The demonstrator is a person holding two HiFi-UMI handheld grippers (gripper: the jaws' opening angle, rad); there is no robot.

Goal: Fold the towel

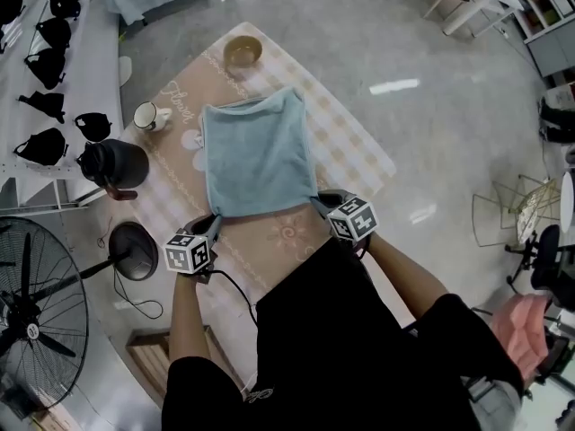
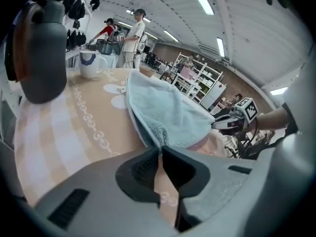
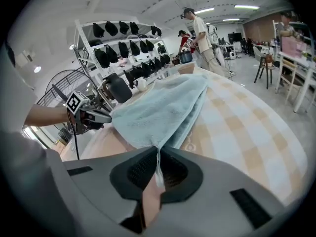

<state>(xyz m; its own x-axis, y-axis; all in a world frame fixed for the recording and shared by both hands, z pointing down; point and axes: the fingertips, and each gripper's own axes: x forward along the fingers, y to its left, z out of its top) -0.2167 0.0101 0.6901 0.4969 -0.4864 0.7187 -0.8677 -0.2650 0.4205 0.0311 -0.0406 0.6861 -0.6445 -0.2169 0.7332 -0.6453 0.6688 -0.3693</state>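
the blue towel (image 1: 259, 155) lies flat on the bench (image 1: 355, 146), and it looks doubled over once already. the left tool (image 1: 214, 223) and right tool (image 1: 320, 203) each pinch a near corner. the next fold is not yet done.

Count sheet: every kind of item in view, tallied.

Hand-held grippers: 2, namely the left hand-held gripper (image 1: 214, 223) and the right hand-held gripper (image 1: 316, 202). Towel (image 1: 256, 155): 1, ahead of both, with one near corner at each tip. Patterned cloth (image 1: 355, 151): 1, under the towel. Bowl (image 1: 243, 53): 1, beyond the towel's far edge. White mug (image 1: 148, 116): 1, ahead and outboard of the left hand-held gripper. Dark jug (image 1: 115, 163): 1, nearer that gripper than the mug. Floor fan (image 1: 36, 321): 1, behind and outboard of the left hand-held gripper. Black items (image 1: 54, 32) on the shelves (image 1: 90, 61): several, exact count unclear. Standing persons (image 3: 200, 31), far ahead: 2.
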